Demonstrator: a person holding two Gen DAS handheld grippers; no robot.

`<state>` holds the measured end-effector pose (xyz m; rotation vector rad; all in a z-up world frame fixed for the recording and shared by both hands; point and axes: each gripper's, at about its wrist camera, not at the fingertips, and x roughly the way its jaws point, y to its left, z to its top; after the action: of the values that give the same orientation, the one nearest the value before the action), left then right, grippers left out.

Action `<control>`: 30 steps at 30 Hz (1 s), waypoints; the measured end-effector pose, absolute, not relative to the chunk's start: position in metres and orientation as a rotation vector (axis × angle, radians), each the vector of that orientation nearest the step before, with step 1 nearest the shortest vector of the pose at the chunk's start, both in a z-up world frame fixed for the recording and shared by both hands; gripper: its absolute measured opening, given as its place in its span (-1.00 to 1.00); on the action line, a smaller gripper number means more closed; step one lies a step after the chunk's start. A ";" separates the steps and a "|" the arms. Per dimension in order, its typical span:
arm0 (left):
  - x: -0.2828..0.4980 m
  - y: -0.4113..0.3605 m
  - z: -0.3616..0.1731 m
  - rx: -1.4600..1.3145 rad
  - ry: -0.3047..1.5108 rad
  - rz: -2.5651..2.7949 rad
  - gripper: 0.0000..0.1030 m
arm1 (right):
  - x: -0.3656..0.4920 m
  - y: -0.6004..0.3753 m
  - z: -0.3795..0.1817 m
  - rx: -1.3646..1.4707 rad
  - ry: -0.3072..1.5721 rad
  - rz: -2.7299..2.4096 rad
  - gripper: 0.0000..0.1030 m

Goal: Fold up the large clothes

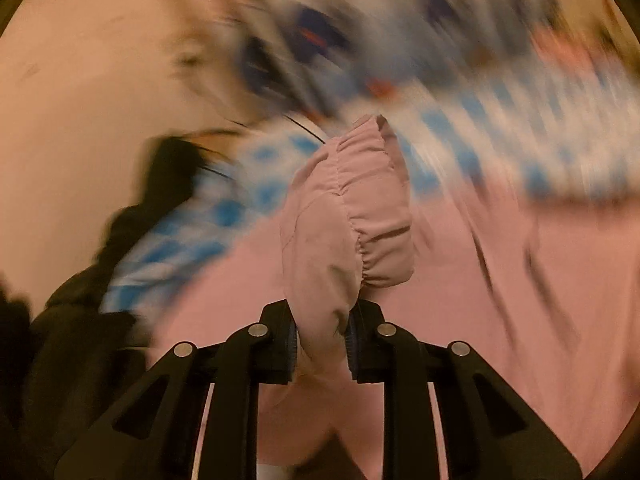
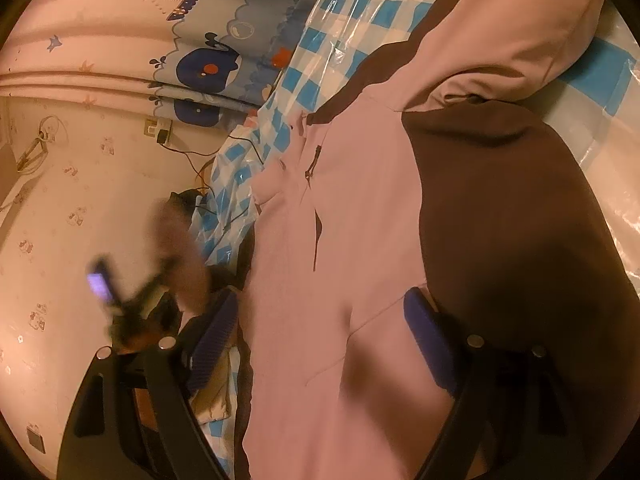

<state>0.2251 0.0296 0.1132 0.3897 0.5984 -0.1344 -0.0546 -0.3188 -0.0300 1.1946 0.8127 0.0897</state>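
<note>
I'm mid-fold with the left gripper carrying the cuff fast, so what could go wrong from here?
1. The left gripper pinches only a bunched bit of the pink cuff; with the view motion-blurred, a quick swing may pull it free.
2. The right gripper is open over the jacket, so nothing anchors it and the body may drag on the slick checkered sheet.

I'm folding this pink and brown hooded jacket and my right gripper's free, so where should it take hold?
Probably the brown sleeve lying flat along the pink and brown hooded jacket, pinched at its outer edge from the checkered-sheet side. The open right gripper hovers above it; the left gripper already clamps the other elastic cuff.
</note>
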 end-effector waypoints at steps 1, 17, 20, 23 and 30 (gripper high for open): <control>0.222 0.057 0.147 0.287 0.547 -0.093 -0.66 | -0.055 -0.319 -0.030 1.192 0.814 0.090 0.59; 0.088 0.439 0.275 -0.739 0.258 0.392 0.69 | -0.047 -0.310 -0.027 1.130 0.838 0.106 0.61; 0.066 0.393 0.263 -0.593 0.313 0.268 0.78 | -0.044 -0.302 -0.022 1.082 0.847 0.117 0.61; 0.051 0.303 0.218 -0.415 0.443 0.074 0.83 | -0.043 -0.291 -0.016 1.015 0.856 0.126 0.61; 0.051 0.076 0.080 -0.180 0.730 -0.332 0.83 | -0.047 -0.275 -0.002 0.925 0.836 0.141 0.65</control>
<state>0.0511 0.0764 0.0797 -0.1802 0.7295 -0.3323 -0.0470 -0.2746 -0.0025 0.9252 0.8356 0.1407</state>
